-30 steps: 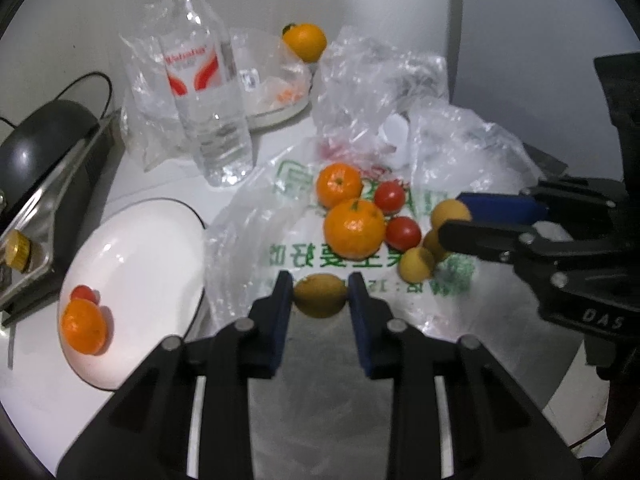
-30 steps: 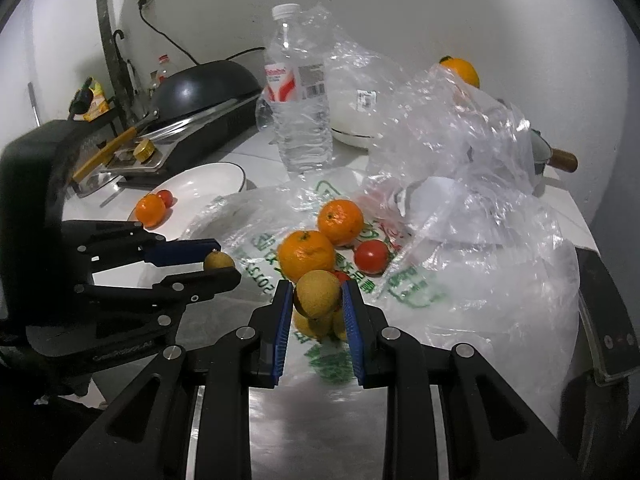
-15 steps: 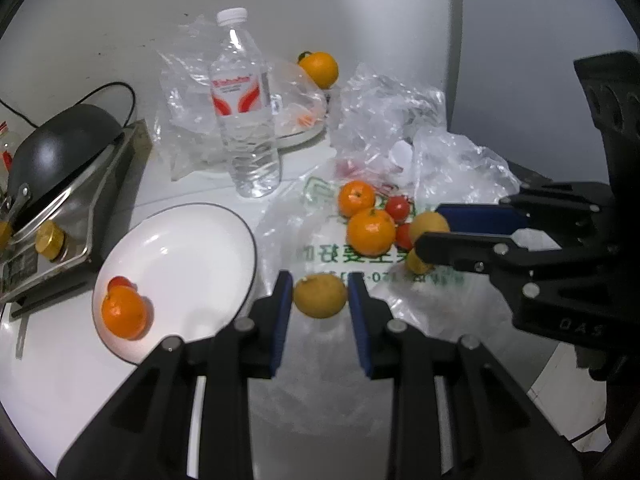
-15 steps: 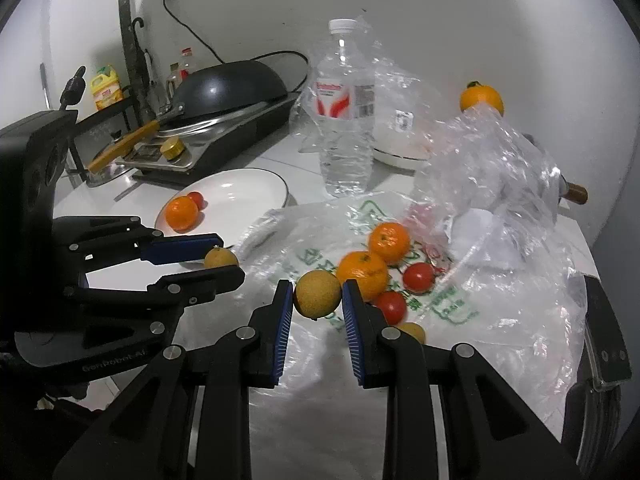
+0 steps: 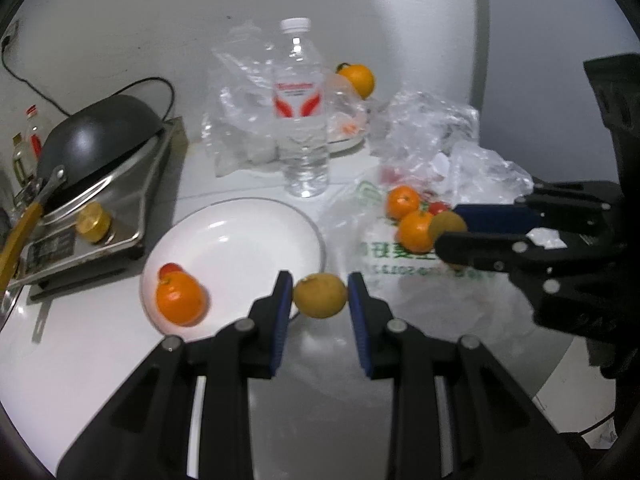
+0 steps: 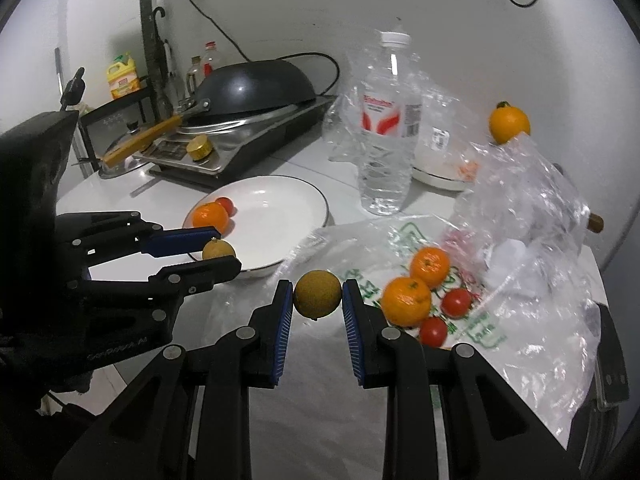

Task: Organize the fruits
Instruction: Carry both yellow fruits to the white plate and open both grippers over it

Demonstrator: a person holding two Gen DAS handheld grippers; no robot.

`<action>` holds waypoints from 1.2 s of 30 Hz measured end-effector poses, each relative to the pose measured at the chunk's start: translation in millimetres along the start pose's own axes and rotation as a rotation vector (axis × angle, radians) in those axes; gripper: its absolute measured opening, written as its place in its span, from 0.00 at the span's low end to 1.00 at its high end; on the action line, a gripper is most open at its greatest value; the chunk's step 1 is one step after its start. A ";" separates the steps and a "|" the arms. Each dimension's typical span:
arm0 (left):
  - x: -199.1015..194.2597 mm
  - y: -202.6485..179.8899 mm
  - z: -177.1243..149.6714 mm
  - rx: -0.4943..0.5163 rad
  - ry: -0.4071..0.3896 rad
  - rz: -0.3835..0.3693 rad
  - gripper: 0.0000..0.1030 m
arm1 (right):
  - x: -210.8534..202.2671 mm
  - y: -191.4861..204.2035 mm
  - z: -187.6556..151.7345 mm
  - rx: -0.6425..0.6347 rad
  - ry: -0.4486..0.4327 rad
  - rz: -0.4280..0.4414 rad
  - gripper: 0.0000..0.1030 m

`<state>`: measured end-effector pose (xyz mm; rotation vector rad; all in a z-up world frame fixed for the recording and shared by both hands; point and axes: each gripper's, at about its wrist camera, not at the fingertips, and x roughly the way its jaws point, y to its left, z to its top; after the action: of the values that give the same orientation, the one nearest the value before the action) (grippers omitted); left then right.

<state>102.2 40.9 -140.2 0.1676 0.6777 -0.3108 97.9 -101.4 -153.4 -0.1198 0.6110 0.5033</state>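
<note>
The left tongs (image 5: 320, 300) are clenched on a small brown fruit (image 5: 320, 295), carried just above the near rim of the white plate (image 5: 256, 208), where an orange (image 5: 180, 300) and a cherry tomato (image 5: 170, 270) already lie at the left edge. To do this step well, I would bring the fruit over the bare middle of the plate, lower it close to the dish and only then let go, so it does not roll off or knock the orange. The right tongs (image 6: 316, 300) grasp a second brown fruit (image 6: 317, 294), hanging over the printed plastic bag (image 6: 472, 316) beside the plate, and should wait their turn (both tongs crowd the same rim). Two oranges (image 6: 406, 302) and two tomatoes (image 6: 456, 303) lie on the bag on the surface (image 6: 120, 196). The left view shows the plate from above; the right view alone shows the shelf with bottles (image 6: 122, 80) behind the wok (image 6: 252, 84)
</note>
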 end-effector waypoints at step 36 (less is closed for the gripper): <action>28.0 67.4 -23.7 -0.037 0.026 0.108 0.31 | 96.2 55.3 60.4 -0.121 0.072 0.072 0.27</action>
<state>131.5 103.9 -172.9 0.1723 0.6972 -0.1930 170.0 2.3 -157.5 -0.2320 0.6572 0.6082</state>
